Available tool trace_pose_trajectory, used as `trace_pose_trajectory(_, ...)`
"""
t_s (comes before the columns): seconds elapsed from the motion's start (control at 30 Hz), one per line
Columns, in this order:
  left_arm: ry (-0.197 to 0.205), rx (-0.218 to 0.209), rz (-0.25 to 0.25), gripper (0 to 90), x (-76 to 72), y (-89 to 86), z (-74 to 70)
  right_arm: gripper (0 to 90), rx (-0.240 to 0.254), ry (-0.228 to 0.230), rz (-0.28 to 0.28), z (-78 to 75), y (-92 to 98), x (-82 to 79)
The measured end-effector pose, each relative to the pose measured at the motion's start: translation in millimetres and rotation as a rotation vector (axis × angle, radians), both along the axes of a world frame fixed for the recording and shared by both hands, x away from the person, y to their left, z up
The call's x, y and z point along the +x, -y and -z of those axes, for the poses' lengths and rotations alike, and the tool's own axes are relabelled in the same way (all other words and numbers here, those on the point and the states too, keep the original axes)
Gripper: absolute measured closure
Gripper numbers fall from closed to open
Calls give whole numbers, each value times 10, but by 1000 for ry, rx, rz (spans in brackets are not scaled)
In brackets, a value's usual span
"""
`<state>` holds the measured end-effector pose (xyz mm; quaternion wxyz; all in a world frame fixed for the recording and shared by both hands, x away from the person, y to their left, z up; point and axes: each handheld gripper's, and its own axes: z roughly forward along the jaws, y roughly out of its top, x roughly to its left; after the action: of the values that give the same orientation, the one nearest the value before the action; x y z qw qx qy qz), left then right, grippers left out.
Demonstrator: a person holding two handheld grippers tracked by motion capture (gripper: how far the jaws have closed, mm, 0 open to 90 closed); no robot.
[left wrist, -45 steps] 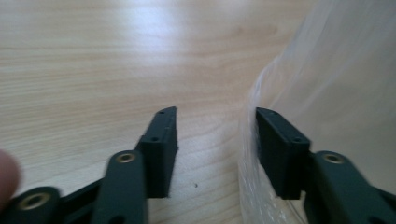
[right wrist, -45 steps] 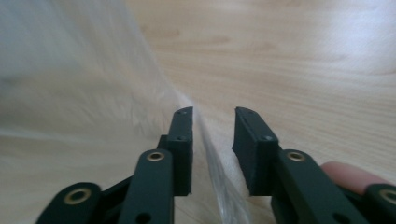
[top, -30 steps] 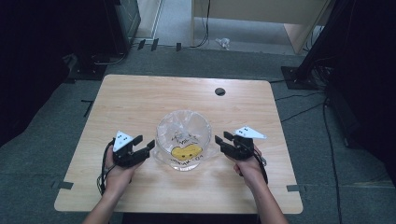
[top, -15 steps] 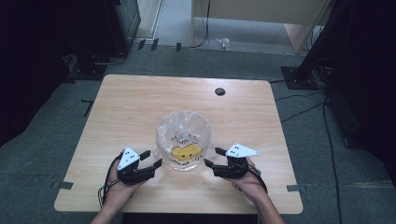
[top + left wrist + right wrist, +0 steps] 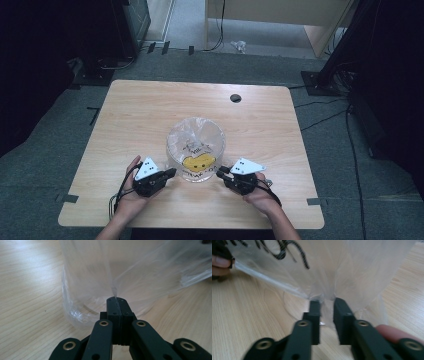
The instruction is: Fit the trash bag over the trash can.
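A clear plastic bag [image 5: 196, 137] stands puffed up at the table's middle, with black writing on it and a yellow thing [image 5: 197, 161] inside. My left gripper [image 5: 172, 173] lies low at the bag's near left side. In the left gripper view my left gripper [image 5: 116, 300] has just closed and its jaws meet, with a thin fold of the bag [image 5: 130, 272] pinched at their tips. My right gripper [image 5: 220, 172] lies at the bag's near right side. The right gripper view has my right gripper [image 5: 327, 303] just closed to a narrow gap, bunched film of the bag [image 5: 352, 272] caught between its jaws.
The wooden table [image 5: 145, 115] has a small black round hole [image 5: 235, 98] at the back. A fingertip of the other hand [image 5: 218, 263] is at the bag's far side. Cables and dark stands lie on the grey floor [image 5: 330, 115] around the table.
Both grippers have come down and nearer the front edge, to the bag's base. Their jaws, open before, have closed on the film.
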<state>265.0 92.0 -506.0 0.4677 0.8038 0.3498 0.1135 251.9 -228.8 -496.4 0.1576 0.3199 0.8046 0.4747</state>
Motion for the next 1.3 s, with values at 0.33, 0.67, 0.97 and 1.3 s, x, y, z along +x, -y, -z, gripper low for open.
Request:
trace_pose_trajectory(0.33, -112, 74, -80, 900, 58, -138, 112, 900, -103, -112, 59, 141, -26, 32)
trace_pose_trajectory(0.67, -61, 27, -165, 542, 18, -309, 31, 539, -86, -141, 13, 168, 24, -5)
trace_pose_trajectory(0.97, 68, -49, -191, 336, -43, -364, -152, 477, 12, -58, 61, -107, 251, -54)
trace_pose_trajectory(1.3, 55, 9, -341, 207, 34, -527, -161, 731, 47, -18, 197, -289, 360, -10)
